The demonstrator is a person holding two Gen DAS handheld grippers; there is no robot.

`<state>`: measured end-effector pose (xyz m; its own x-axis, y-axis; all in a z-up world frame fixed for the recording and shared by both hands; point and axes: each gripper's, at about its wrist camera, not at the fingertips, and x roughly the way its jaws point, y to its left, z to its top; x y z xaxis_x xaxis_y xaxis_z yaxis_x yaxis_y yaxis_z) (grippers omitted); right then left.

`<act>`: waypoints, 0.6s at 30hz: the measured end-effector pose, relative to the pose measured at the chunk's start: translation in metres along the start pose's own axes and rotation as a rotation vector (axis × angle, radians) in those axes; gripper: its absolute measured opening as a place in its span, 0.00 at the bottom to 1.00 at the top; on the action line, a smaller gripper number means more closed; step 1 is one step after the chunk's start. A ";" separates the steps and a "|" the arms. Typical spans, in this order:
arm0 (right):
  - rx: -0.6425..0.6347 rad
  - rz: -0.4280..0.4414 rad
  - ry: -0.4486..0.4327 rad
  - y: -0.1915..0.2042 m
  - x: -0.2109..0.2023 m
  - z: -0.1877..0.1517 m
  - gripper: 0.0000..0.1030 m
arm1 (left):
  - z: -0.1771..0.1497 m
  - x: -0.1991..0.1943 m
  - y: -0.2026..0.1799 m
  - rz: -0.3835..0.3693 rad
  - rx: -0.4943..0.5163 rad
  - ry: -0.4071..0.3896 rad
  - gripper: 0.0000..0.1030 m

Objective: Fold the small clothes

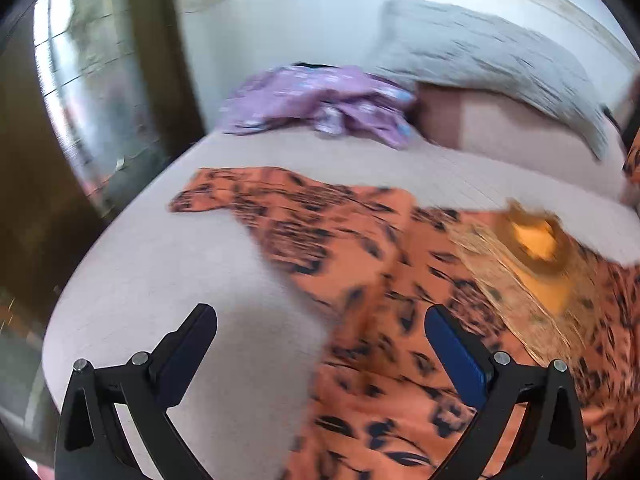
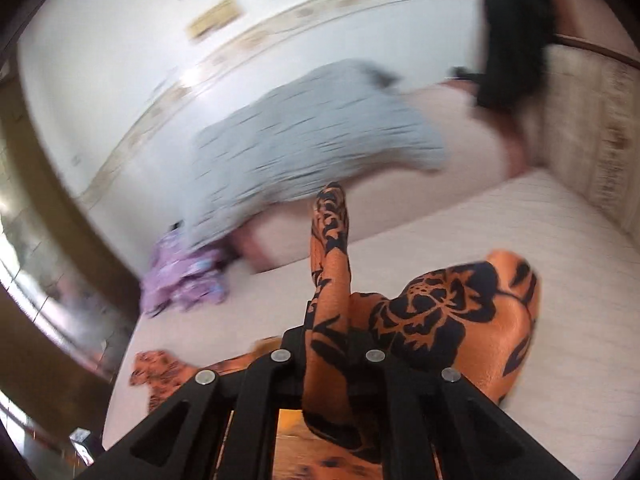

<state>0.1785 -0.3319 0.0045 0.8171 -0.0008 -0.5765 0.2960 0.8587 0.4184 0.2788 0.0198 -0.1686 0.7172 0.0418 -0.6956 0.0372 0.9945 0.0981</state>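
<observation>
An orange garment with a black flower print (image 1: 360,264) lies spread on the pale bed (image 1: 200,280), with a gold neckline panel (image 1: 532,240) at the right. My left gripper (image 1: 320,340) is open and empty, hovering over the garment's left edge; its right finger is over the cloth. My right gripper (image 2: 332,332) is shut on a bunched fold of the orange garment (image 2: 440,320) and lifts it; a strip of it sticks up between the jaws.
A crumpled purple garment (image 1: 320,108) lies at the bed's far side, also seen in the right wrist view (image 2: 184,280). A grey blanket (image 2: 312,136) drapes over a pink pillow (image 1: 500,124). A black item (image 2: 516,32) hangs by the headboard (image 2: 592,128). The bed's edge runs at left.
</observation>
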 end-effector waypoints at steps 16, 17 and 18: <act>-0.114 0.306 0.379 0.099 0.101 -0.162 0.82 | 0.009 0.020 0.034 -0.083 -0.143 0.061 1.00; -0.111 0.295 0.336 0.089 0.089 -0.161 0.85 | 0.008 0.021 0.033 -0.091 -0.149 0.067 1.00; -0.105 0.277 0.310 0.082 0.083 -0.162 0.85 | 0.007 0.021 0.033 -0.100 -0.154 0.070 1.00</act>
<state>0.1909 -0.1784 -0.1224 0.6664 0.3775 -0.6430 0.0212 0.8524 0.5224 0.2998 0.0528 -0.1750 0.6648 -0.0564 -0.7449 -0.0055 0.9967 -0.0804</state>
